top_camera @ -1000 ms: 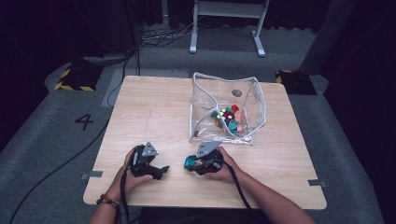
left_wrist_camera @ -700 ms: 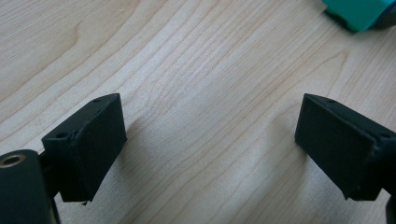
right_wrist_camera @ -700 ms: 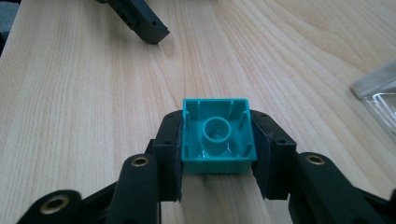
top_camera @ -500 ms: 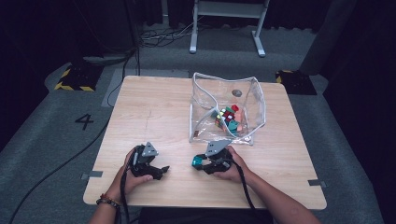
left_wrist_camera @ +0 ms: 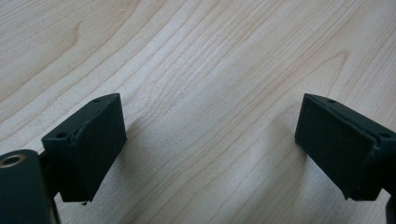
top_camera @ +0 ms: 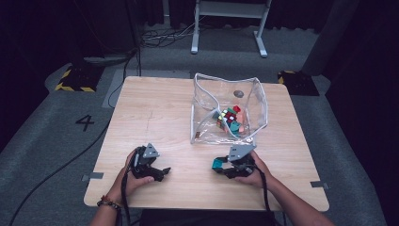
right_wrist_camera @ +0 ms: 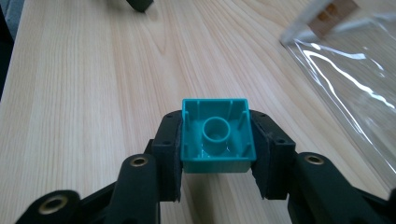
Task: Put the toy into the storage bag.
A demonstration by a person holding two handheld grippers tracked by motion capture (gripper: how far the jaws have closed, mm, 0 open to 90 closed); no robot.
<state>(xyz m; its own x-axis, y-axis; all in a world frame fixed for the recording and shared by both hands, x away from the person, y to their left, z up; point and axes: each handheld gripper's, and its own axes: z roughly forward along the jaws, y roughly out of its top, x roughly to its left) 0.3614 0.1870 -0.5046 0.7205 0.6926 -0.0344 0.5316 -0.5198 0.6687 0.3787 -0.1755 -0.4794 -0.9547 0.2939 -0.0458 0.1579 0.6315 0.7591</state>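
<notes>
My right gripper (right_wrist_camera: 217,144) is shut on a teal building block (right_wrist_camera: 217,135), hollow underside facing the camera, held just above the wood. In the high view that block (top_camera: 217,163) shows at the gripper's tip (top_camera: 221,167), near the table's front, just below the clear plastic bag (top_camera: 254,101). Inside the bag lie several coloured blocks (top_camera: 229,117). My left gripper (top_camera: 162,172) rests low over the table at the front left, its jaws wide apart with bare wood between them (left_wrist_camera: 210,140).
The wooden table (top_camera: 155,108) has free room on its left half and along the front. A corner of the bag (right_wrist_camera: 345,60) lies right of my right gripper. A white metal stand (top_camera: 228,14) and cables are on the floor beyond.
My right gripper has shifted a little to the right along the front of the table with the teal block in it. The left gripper has stayed put.
</notes>
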